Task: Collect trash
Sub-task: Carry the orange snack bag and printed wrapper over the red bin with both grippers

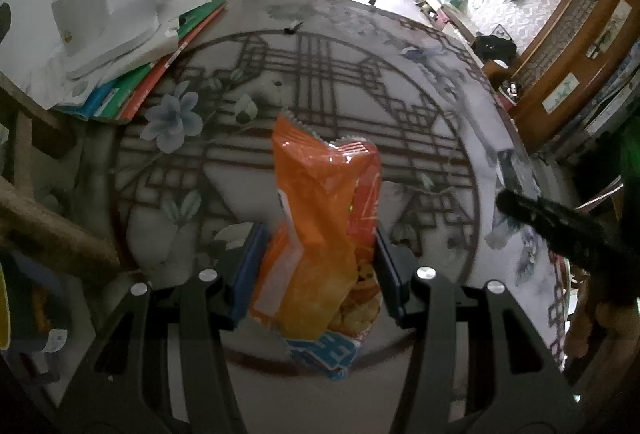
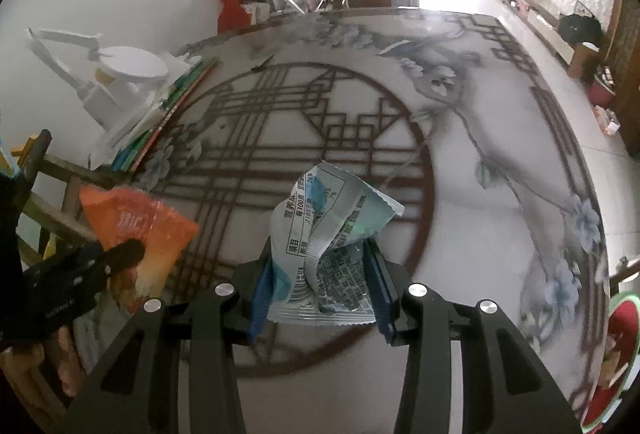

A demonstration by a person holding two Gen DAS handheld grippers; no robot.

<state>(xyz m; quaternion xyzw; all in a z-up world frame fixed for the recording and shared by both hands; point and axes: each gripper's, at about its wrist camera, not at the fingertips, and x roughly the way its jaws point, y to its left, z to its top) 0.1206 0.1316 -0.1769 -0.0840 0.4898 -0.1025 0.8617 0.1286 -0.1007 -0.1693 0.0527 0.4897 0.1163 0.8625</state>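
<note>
My left gripper (image 1: 318, 258) is shut on an orange snack wrapper (image 1: 324, 218) and holds it above the round patterned table (image 1: 400, 105). The wrapper stands up between the blue pads. My right gripper (image 2: 318, 274) is shut on a crumpled white and teal wrapper (image 2: 328, 230), also held above the table. In the right wrist view the left gripper (image 2: 80, 270) shows at the far left with the orange wrapper (image 2: 140, 230). In the left wrist view the right gripper's dark finger (image 1: 560, 222) shows at the right.
A white desk lamp (image 1: 92, 5) stands on a stack of coloured books (image 1: 152, 73) at the table's back left. Wooden chairs (image 1: 48, 218) stand at the left edge. A red and green object (image 2: 616, 346) lies at the table's right edge.
</note>
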